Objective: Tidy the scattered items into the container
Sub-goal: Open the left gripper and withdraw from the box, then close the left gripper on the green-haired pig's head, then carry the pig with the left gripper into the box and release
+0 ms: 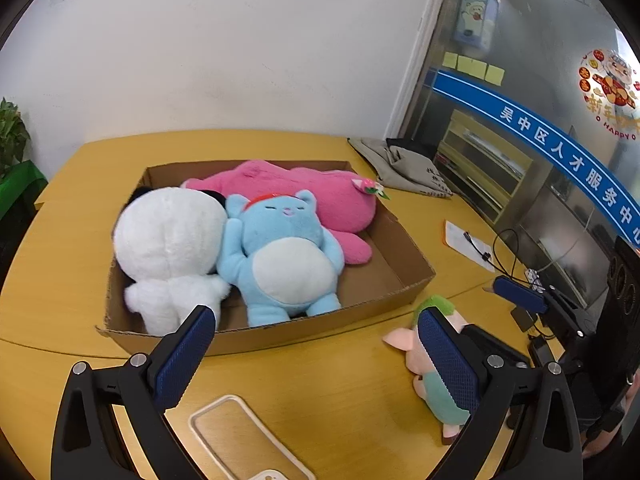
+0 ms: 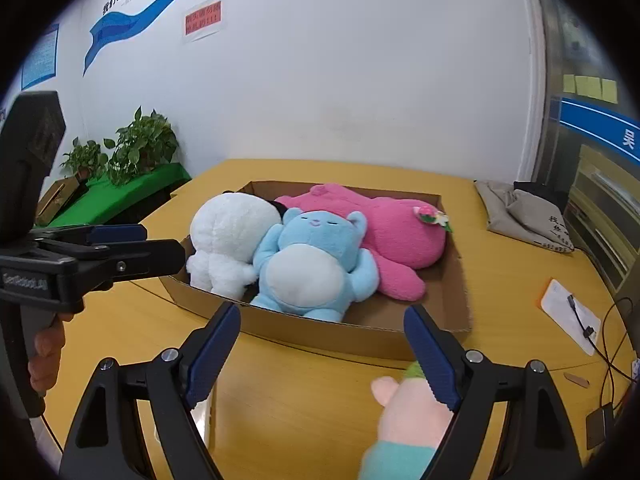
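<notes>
Three plush toys fill the shallow brown cardboard box (image 1: 404, 280): a white round-bodied plush (image 1: 168, 240) at its left end, a light-blue cat plush with a pale belly (image 1: 284, 248) pressed against it on its back, and a large pink plush (image 1: 320, 192) lying behind them along the far wall. One small pink plush in a teal garment with green hair (image 2: 404, 412) lies outside the box on the yellow wooden table (image 1: 320, 380), near its front right corner. The right gripper (image 2: 322, 356) hangs with fingers spread above this toy, while the left gripper (image 1: 316, 356), likewise spread and holding nothing, hovers near a clear phone case (image 1: 244, 440).
</notes>
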Action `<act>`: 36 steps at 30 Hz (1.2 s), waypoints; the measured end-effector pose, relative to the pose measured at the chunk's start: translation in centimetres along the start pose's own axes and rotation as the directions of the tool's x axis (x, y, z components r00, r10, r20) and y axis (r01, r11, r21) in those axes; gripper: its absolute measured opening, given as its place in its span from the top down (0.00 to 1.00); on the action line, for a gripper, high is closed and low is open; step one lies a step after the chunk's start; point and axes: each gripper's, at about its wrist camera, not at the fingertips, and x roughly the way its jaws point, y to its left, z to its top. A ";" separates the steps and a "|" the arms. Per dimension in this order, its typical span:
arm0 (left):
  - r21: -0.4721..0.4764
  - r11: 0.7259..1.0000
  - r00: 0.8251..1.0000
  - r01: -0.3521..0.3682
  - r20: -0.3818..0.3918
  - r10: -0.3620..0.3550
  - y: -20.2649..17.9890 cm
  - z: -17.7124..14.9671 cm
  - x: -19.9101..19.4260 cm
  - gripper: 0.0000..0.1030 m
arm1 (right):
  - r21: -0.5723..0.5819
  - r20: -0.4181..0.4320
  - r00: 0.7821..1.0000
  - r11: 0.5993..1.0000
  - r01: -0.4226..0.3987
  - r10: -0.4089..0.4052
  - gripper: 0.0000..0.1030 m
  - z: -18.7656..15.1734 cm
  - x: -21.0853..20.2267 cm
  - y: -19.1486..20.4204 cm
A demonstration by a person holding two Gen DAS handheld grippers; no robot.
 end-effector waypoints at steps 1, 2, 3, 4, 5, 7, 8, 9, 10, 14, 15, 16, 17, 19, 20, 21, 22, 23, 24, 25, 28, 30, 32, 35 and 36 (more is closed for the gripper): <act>0.000 1.000 1.000 0.015 -0.011 -0.015 -0.3 -0.2 0.5 0.00 | 0.014 0.005 1.000 1.000 0.006 -0.006 0.19 -0.6 -0.3 -0.9; -0.007 0.999 0.999 0.038 -0.026 -0.038 -0.6 -0.4 1.1 0.00 | 0.032 0.008 1.000 0.999 0.010 -0.010 0.19 -1.2 -0.4 -1.9; -0.016 0.998 0.997 0.059 -0.041 -0.059 -0.8 -0.5 1.7 0.00 | 0.053 0.010 1.000 0.999 0.009 -0.009 0.19 -1.8 -0.6 -2.8; -0.028 0.996 0.995 0.083 -0.059 -0.085 -1.0 -0.7 2.4 0.00 | 0.075 0.003 1.000 0.997 0.003 -0.003 0.18 -2.7 -0.8 -3.9; -0.036 0.995 0.993 0.096 -0.070 -0.098 -1.3 -0.8 2.9 0.00 | 0.091 -0.016 1.000 0.996 -0.003 0.004 0.18 -3.8 -0.9 -4.9; -0.048 0.992 0.988 0.117 -0.092 -0.121 -2.1 -1.1 4.3 0.00 | 0.096 -0.063 0.998 0.995 0.012 -0.006 0.18 -6.0 -0.9 -6.5; -0.053 0.990 0.985 0.131 -0.104 -0.136 -2.5 -1.1 5.1 0.00 | 0.101 -0.085 0.996 0.994 0.032 -0.023 0.18 -7.1 -0.8 -7.2; -0.058 0.987 0.980 0.152 -0.122 -0.159 -3.0 -1.3 6.1 0.00 | 0.120 -0.112 0.993 0.992 0.047 -0.034 0.18 -8.1 -0.6 -7.8; -0.062 0.983 0.973 0.172 -0.146 -0.180 -3.5 -1.4 7.1 0.00 | 0.143 -0.140 0.990 0.988 0.049 -0.029 0.18 -9.1 -0.3 -8.3; -0.059 0.975 0.945 0.216 -0.238 -0.224 -5.7 -2.0 11.3 0.00 | 0.187 -0.218 0.975 0.982 0.004 0.038 0.17 -11.8 1.6 -8.7; -0.056 0.971 0.935 0.231 -0.264 -0.237 -6.4 -2.2 12.4 0.00 | 0.203 -0.222 0.972 0.979 -0.033 0.079 0.18 -12.3 2.0 -8.6; -0.054 0.969 0.927 0.241 -0.281 -0.246 -6.9 -2.4 13.2 0.00 | 0.210 -0.227 0.969 0.976 -0.052 0.100 0.18 -12.6 2.3 -8.4; -0.051 0.967 0.921 0.250 -0.296 -0.254 -7.4 -2.5 14.1 0.00 | 0.209 -0.227 0.968 0.976 -0.061 0.109 0.18 -12.9 2.5 -8.2; -0.042 0.963 0.906 0.267 -0.328 -0.266 -8.5 -2.9 15.9 0.00 | 0.201 -0.213 0.970 0.977 -0.070 0.114 0.18 -13.3 2.6 -7.8; -0.042 0.961 0.900 0.274 -0.341 -0.272 -9.0 -3.0 16.6 0.00 | 0.198 -0.207 0.972 0.978 -0.074 0.115 0.17 -13.5 2.4 -7.9; -0.042 0.956 0.891 0.291 -0.352 -0.287 -9.6 -3.2 17.2 0.00 | 0.196 -0.204 0.971 0.977 -0.080 0.121 0.17 -13.6 2.4 -7.9; -0.038 0.949 0.882 0.313 -0.359 -0.306 -10.1 -3.4 17.6 0.00 | 0.198 -0.204 0.971 0.976 -0.088 0.129 0.18 -13.7 2.3 -8.1; -0.029 0.941 0.874 0.336 -0.362 -0.323 -10.8 -3.5 17.9 0.01 | 0.202 -0.205 0.969 0.975 -0.097 0.138 0.20 -13.9 2.3 -8.3; -0.007 0.936 0.870 0.353 -0.365 -0.331 -11.6 -3.6 18.1 0.04 | 0.205 -0.204 0.968 0.973 -0.105 0.147 0.21 -14.1 2.2 -8.4; 0.013 0.933 0.867 0.359 -0.374 -0.329 -12.2 -3.7 18.4 0.12 | 0.201 -0.200 0.968 0.973 -0.111 0.152 0.24 -14.3 2.1 -8.3; 0.044 0.934 0.865 0.355 -0.393 -0.311 -13.0 -4.0 19.0 0.22 | 0.156 -0.173 0.974 0.980 -0.122 0.149 0.31 -14.3 1.7 -7.5; 0.031 0.934 0.864 0.357 -0.390 -0.317 -12.5 -3.9 18.7 0.25 | 0.148 -0.146 0.976 0.979 -0.138 0.160 0.34 -14.2 1.4 -7.3; -0.002 0.935 0.866 0.355 -0.376 -0.330 -11.6 -3.4 18.1 0.27 | 0.138 -0.110 0.977 0.976 -0.166 0.182 0.36 -14.0 1.1 -7.2; 0.002 0.939 0.897 0.344 -0.297 -0.328 -10.8 -1.0 15.7 0.28 | 0.119 -0.045 0.978 0.973 -0.198 0.205 0.36 -12.7 0.6 -6.9; 0.018 0.940 0.910 0.340 -0.258 -0.324 -10.7 0.3 14.8 0.28 | 0.110 -0.019 0.978 0.972 -0.206 0.210 0.36 -11.8 0.5 -6.8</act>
